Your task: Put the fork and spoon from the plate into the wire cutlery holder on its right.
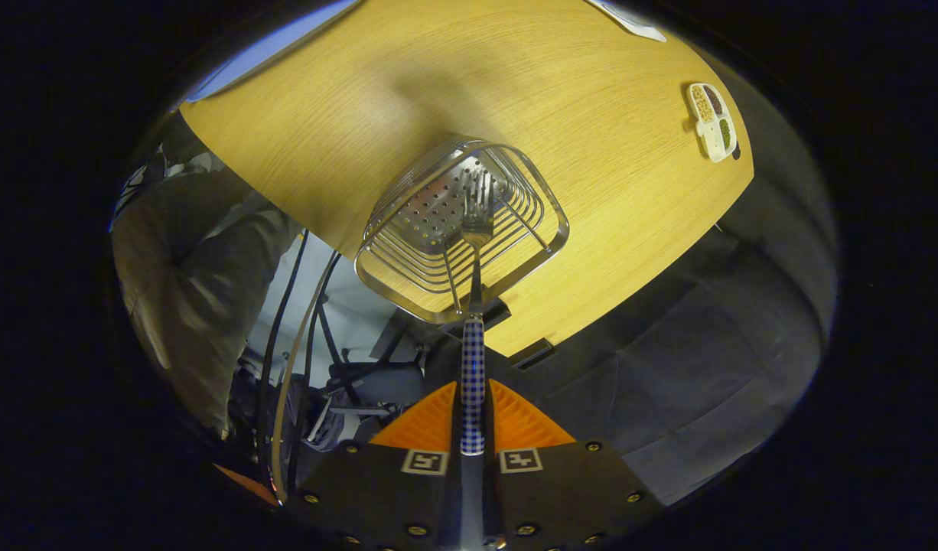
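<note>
Gripper view: wooden table (pixel 591 138) below, wire cutlery holder (pixel 461 229) at its near edge, small white tray (pixel 712 121) well apart. Fork (pixel 475 306) clamped by its checked handle between 2 orange fingers (pixel 427 425), tines down over holder's mouth. Judged mid-drop of 1st utensil; next: lower straight, clear wire rim, release.

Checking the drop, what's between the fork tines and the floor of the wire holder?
Nothing: in the gripper view the fork, clamped in the claw, hangs tines-down above the holder's perforated bottom.
</note>
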The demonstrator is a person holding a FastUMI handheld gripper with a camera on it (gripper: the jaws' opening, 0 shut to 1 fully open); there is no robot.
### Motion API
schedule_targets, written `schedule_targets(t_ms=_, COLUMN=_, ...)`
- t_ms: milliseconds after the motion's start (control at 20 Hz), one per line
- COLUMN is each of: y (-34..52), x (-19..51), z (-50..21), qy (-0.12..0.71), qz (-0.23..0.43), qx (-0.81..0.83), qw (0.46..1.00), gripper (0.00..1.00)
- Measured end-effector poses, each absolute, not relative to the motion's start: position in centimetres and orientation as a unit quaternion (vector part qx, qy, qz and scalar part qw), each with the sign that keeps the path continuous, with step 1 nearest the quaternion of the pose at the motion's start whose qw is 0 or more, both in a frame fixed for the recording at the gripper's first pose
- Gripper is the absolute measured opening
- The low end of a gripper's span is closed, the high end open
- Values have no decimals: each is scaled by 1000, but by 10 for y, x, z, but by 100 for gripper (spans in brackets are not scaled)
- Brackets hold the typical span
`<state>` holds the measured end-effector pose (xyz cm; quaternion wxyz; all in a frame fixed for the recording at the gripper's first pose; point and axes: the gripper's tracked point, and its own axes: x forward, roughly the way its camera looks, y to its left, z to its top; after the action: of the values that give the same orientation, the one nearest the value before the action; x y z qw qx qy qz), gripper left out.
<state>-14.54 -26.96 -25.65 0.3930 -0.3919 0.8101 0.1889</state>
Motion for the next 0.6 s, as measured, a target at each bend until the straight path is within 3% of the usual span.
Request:
schedule_targets(t_ms=150, y=-266, x=-136, z=-256, qy=802, qz=195, qx=-397, qw=402, gripper=16)
schedule_targets(t_ms=200, y=-267, x=-135, z=-255, qy=800, qz=194, qx=-398, qw=406, gripper=32)
schedule_targets(t_ms=450, y=-259, x=-139, z=-234, qy=795, qz=200, qx=-373, qw=435, gripper=37)
schedule_targets(t_ms=550, y=-251, x=-138, z=-224, qy=774, qz=201, qx=-355, qw=485, gripper=38)
schedule_targets(t_ms=600, y=-238, x=-133, z=-212, qy=763, qz=189, qx=-341, qw=515, gripper=66)
